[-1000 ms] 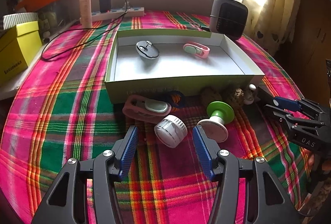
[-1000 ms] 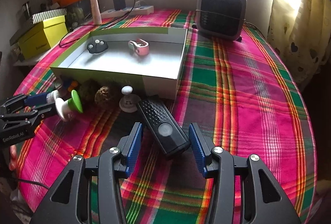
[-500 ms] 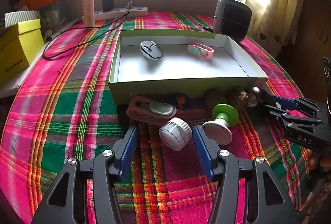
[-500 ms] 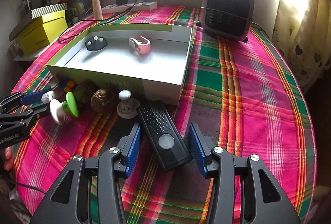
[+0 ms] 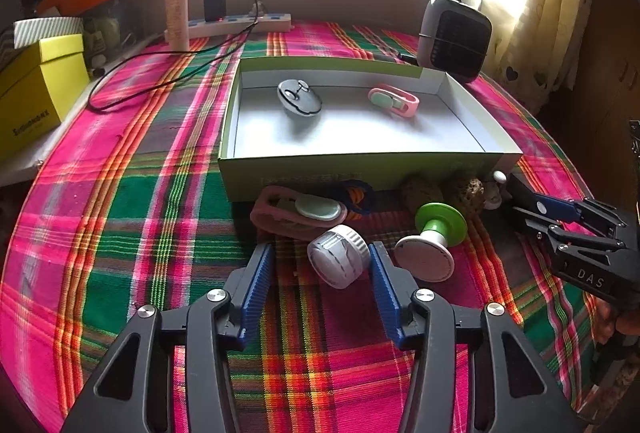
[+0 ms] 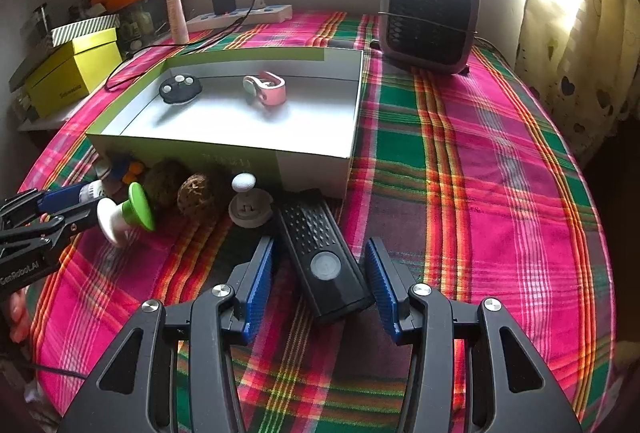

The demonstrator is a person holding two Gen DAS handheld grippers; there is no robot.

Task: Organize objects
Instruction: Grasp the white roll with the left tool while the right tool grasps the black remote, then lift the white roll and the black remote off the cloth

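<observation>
A green-sided box (image 5: 360, 169) with a white floor holds a grey round gadget (image 5: 299, 98) and a pink clip (image 5: 394, 100). In front of it lie a pink clip (image 5: 296, 213), a white ribbed knob (image 5: 338, 260), a green-and-white spool (image 5: 432, 241) and two brown balls (image 5: 464, 189). My left gripper (image 5: 320, 273) is open around the white knob, its right pad close to it. My right gripper (image 6: 320, 273) is open around a black remote (image 6: 320, 253) lying on the cloth. The box shows in the right wrist view (image 6: 224, 153) too.
A small grey heater (image 6: 430, 19) stands behind the box at the right. A power strip with a charger and cable (image 5: 240, 21), a cream tube (image 5: 177, 9) and a yellow box (image 5: 32, 93) are at the back left. A white-knobbed disc (image 6: 250, 207) lies by the remote.
Both grippers have moved slightly forward, so the white knob and the black remote sit deeper between their open fingers. Nothing was gripped.
</observation>
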